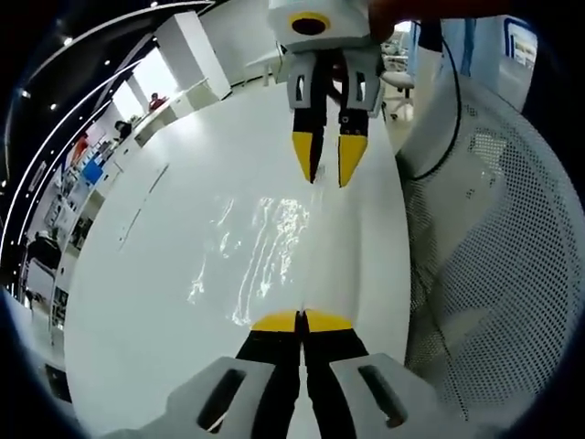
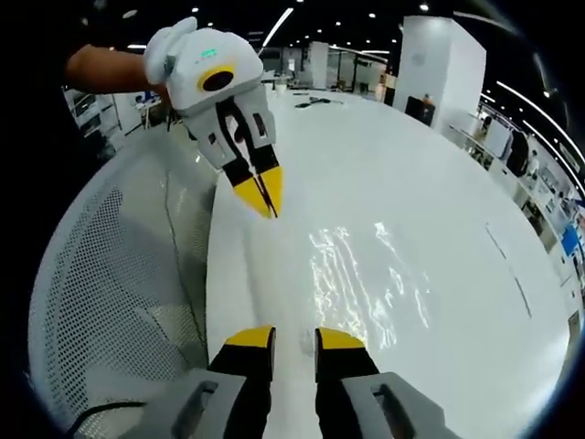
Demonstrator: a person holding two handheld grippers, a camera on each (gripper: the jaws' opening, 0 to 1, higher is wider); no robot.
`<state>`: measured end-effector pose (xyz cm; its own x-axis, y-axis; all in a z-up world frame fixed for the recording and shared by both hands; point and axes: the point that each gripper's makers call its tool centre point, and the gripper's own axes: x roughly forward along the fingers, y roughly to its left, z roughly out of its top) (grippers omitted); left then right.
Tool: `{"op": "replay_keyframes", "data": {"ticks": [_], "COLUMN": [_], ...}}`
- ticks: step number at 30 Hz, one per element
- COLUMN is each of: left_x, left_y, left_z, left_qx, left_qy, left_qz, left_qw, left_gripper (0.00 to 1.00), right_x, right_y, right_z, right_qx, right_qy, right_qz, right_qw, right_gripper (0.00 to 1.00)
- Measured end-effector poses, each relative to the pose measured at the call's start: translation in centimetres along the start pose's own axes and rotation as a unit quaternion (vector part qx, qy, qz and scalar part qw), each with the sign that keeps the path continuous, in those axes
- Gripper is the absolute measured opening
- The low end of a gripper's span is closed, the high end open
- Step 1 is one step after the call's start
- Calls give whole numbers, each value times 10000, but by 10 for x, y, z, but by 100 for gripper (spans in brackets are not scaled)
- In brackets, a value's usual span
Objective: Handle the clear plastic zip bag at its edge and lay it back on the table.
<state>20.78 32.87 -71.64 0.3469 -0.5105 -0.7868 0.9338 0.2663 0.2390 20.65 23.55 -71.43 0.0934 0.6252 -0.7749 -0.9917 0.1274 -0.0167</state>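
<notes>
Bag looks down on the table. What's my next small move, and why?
Probably open the left hand-held gripper and ease it back. Its jaws are shut right at the near edge of the bag, which seems to lie flat on the table, while the right hand-held gripper is open. Whether the edge is actually pinched, I cannot tell.

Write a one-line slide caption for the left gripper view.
Left tool shut on clear zip bag lying on white table; right tool opposite.
</notes>
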Motion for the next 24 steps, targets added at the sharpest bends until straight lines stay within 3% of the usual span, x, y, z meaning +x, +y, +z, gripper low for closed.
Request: {"op": "replay_keyframes", "data": {"ticks": [9,24], "left_x": [2,2], "left_y": [-1,1], "left_z": [2,4], "left_qx": [247,238], "left_qy": [-39,-115], "left_qz": [41,81], "left_qw": [9997,9996], "left_gripper": [0,0], "right_x": [4,20], "right_y": [-12,-8], "right_z": [17,17], "right_qx": [-72,-98], "right_qy": [-62,24], "right_qz": [-195,-29], "right_qw": [9998,9999], "right_gripper": [14,13]}}
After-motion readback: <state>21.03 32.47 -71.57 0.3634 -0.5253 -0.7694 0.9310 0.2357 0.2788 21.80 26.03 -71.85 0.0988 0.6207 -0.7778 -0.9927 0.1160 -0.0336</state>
